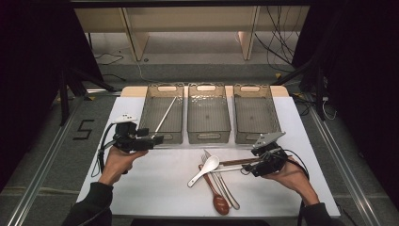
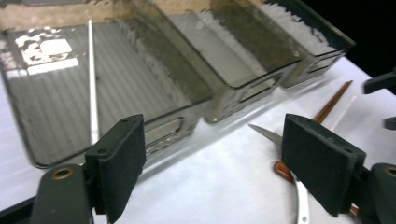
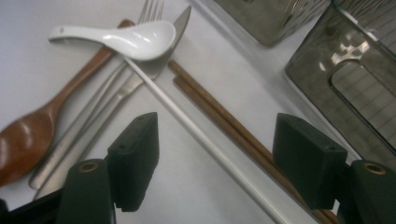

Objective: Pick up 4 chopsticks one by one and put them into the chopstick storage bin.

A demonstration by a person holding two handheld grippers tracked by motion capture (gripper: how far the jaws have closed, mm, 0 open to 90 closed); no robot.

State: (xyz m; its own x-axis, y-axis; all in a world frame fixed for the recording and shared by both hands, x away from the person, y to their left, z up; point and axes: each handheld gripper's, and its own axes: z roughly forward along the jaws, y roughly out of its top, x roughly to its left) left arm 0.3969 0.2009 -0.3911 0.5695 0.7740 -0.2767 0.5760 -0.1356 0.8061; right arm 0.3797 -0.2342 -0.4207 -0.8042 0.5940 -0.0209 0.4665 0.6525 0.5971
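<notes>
A white-topped table (image 1: 160,188) is sitting at the frame's centre on grey floor (image 1: 56,155). A pale wooden shelf unit (image 1: 188,28) is standing across the top. Black cables (image 1: 277,42) are trailing at upper right, and darkness is closing in on both sides.

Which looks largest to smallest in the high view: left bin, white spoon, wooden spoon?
1. Left bin, plainly largest.
2. Wooden spoon and white spoon: about the same length, too alike to rank.
</notes>
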